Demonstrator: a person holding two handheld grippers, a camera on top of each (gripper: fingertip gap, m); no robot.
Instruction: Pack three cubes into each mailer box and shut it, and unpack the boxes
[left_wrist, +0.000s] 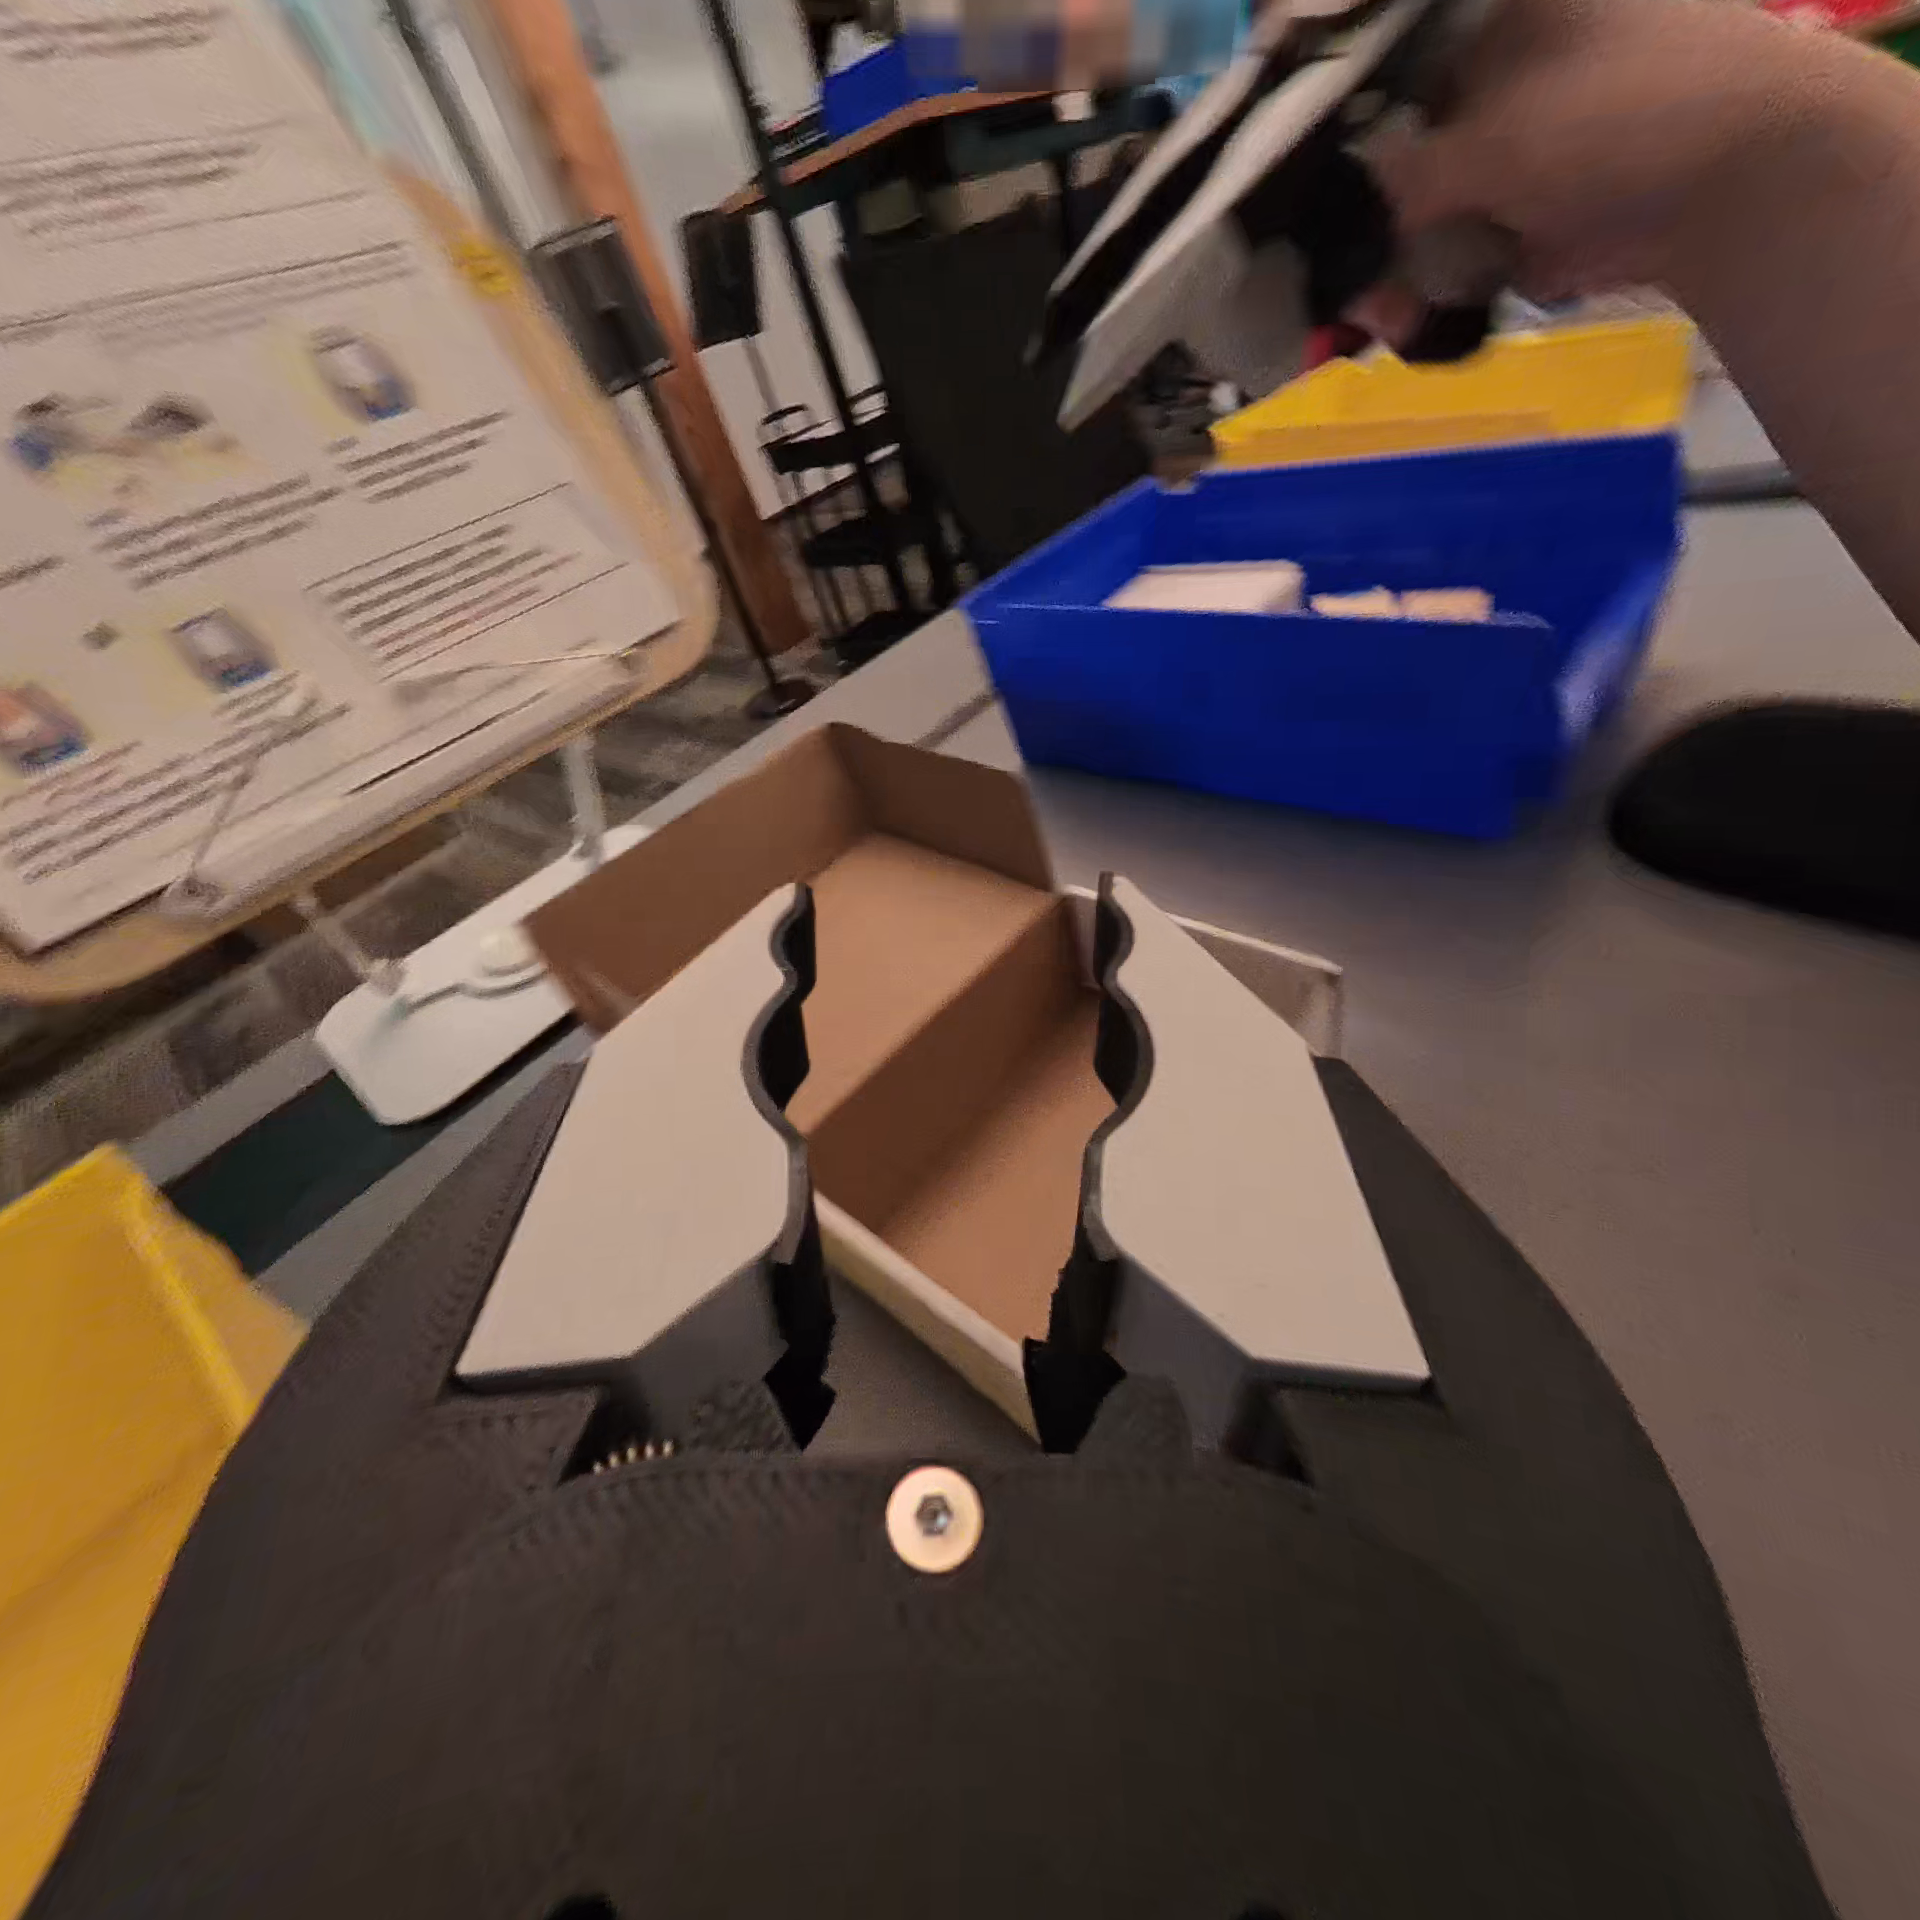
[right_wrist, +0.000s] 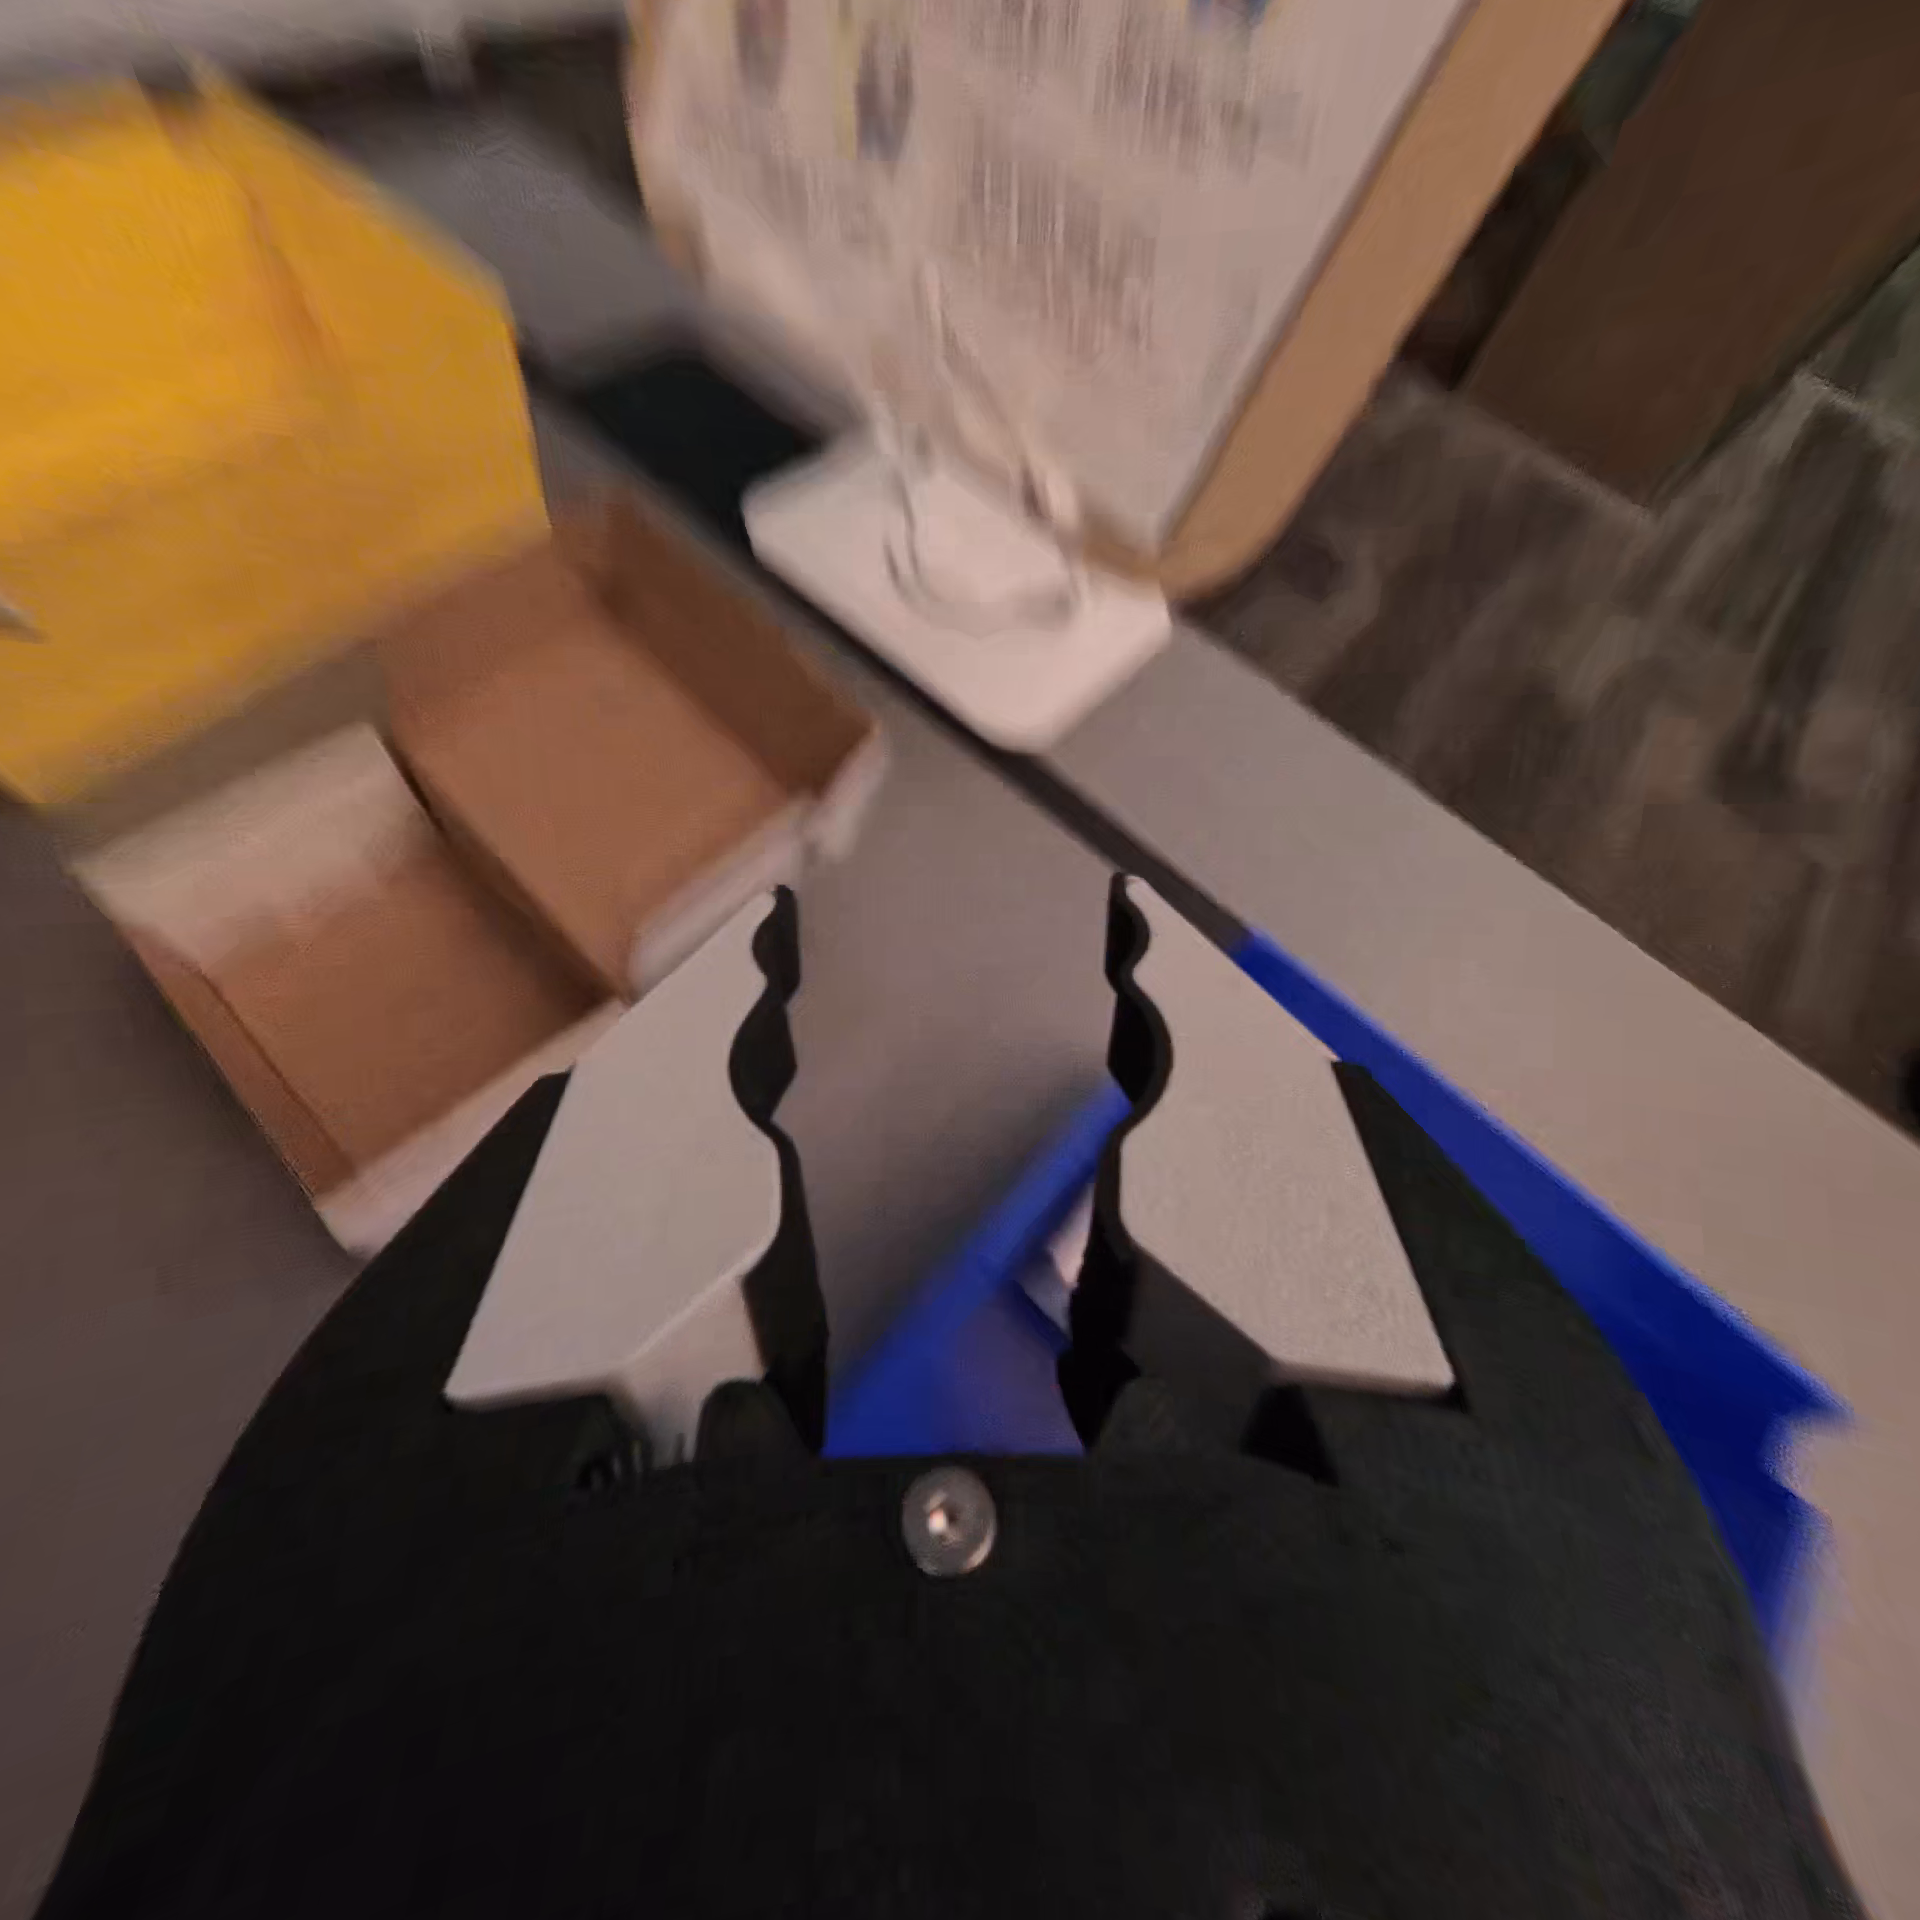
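One grey tabletop (left_wrist: 1558, 1143) carries it all. Two yellow bins show in the left wrist view, one near (left_wrist: 94, 1403) and one behind the single blue bin (left_wrist: 1299, 686), which holds pale blocks too blurred to count. One open, empty mailer box (left_wrist: 935, 1039) lies at the table edge beside a stand with a printed sheet (left_wrist: 260, 468). The left tongs (left_wrist: 951, 904) and right tongs (right_wrist: 945, 894) both gape apart, holding nothing.

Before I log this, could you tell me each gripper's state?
Left gripper: open, empty, over the open box.
Right gripper: open, empty.
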